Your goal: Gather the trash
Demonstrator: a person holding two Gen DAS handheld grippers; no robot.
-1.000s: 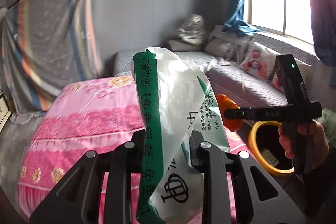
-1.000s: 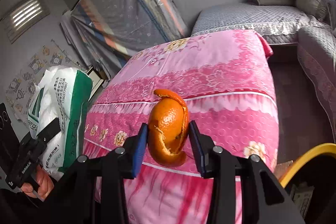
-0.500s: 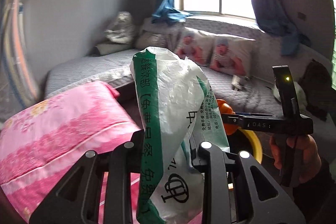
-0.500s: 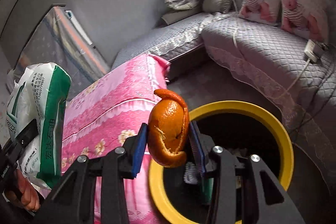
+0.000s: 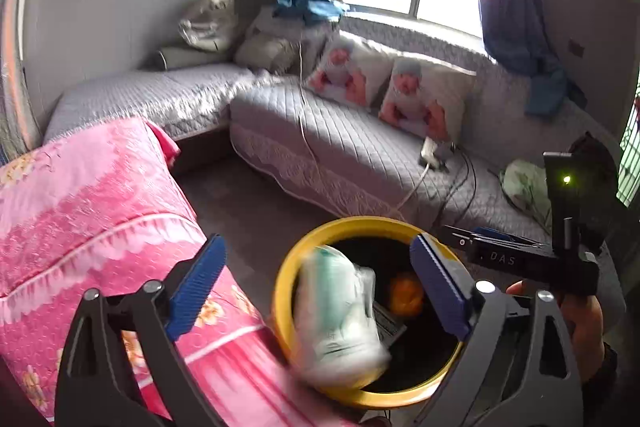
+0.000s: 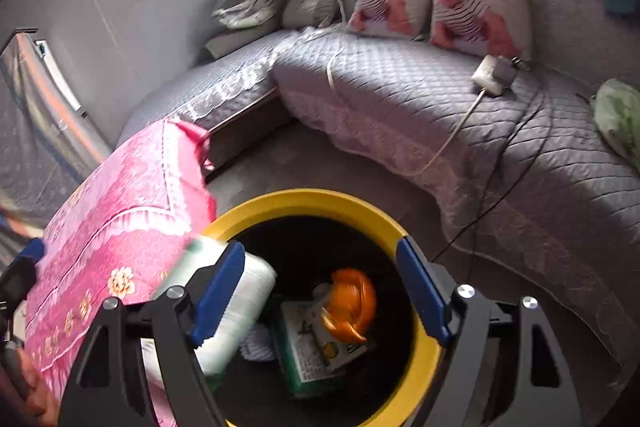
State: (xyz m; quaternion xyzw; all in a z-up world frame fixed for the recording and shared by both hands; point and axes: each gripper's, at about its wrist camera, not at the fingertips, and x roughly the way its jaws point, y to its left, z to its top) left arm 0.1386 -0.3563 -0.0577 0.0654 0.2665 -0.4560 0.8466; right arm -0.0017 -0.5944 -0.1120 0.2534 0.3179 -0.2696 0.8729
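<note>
A yellow-rimmed black trash bin stands on the floor beside the pink bed. My left gripper is open above it; the white and green plastic bag is blurred, falling at the bin's left rim. My right gripper is open over the bin; the orange peel lies inside on a green carton. The right gripper's body shows at the right of the left wrist view.
A pink floral bed sits left of the bin. A grey quilted corner sofa with baby-print cushions, a charger and cables runs behind. A strip of floor lies between them.
Both grippers moved over the bin and opened. The bag left the left gripper and is dropping in; the orange peel left the right gripper and now lies in the bin.
</note>
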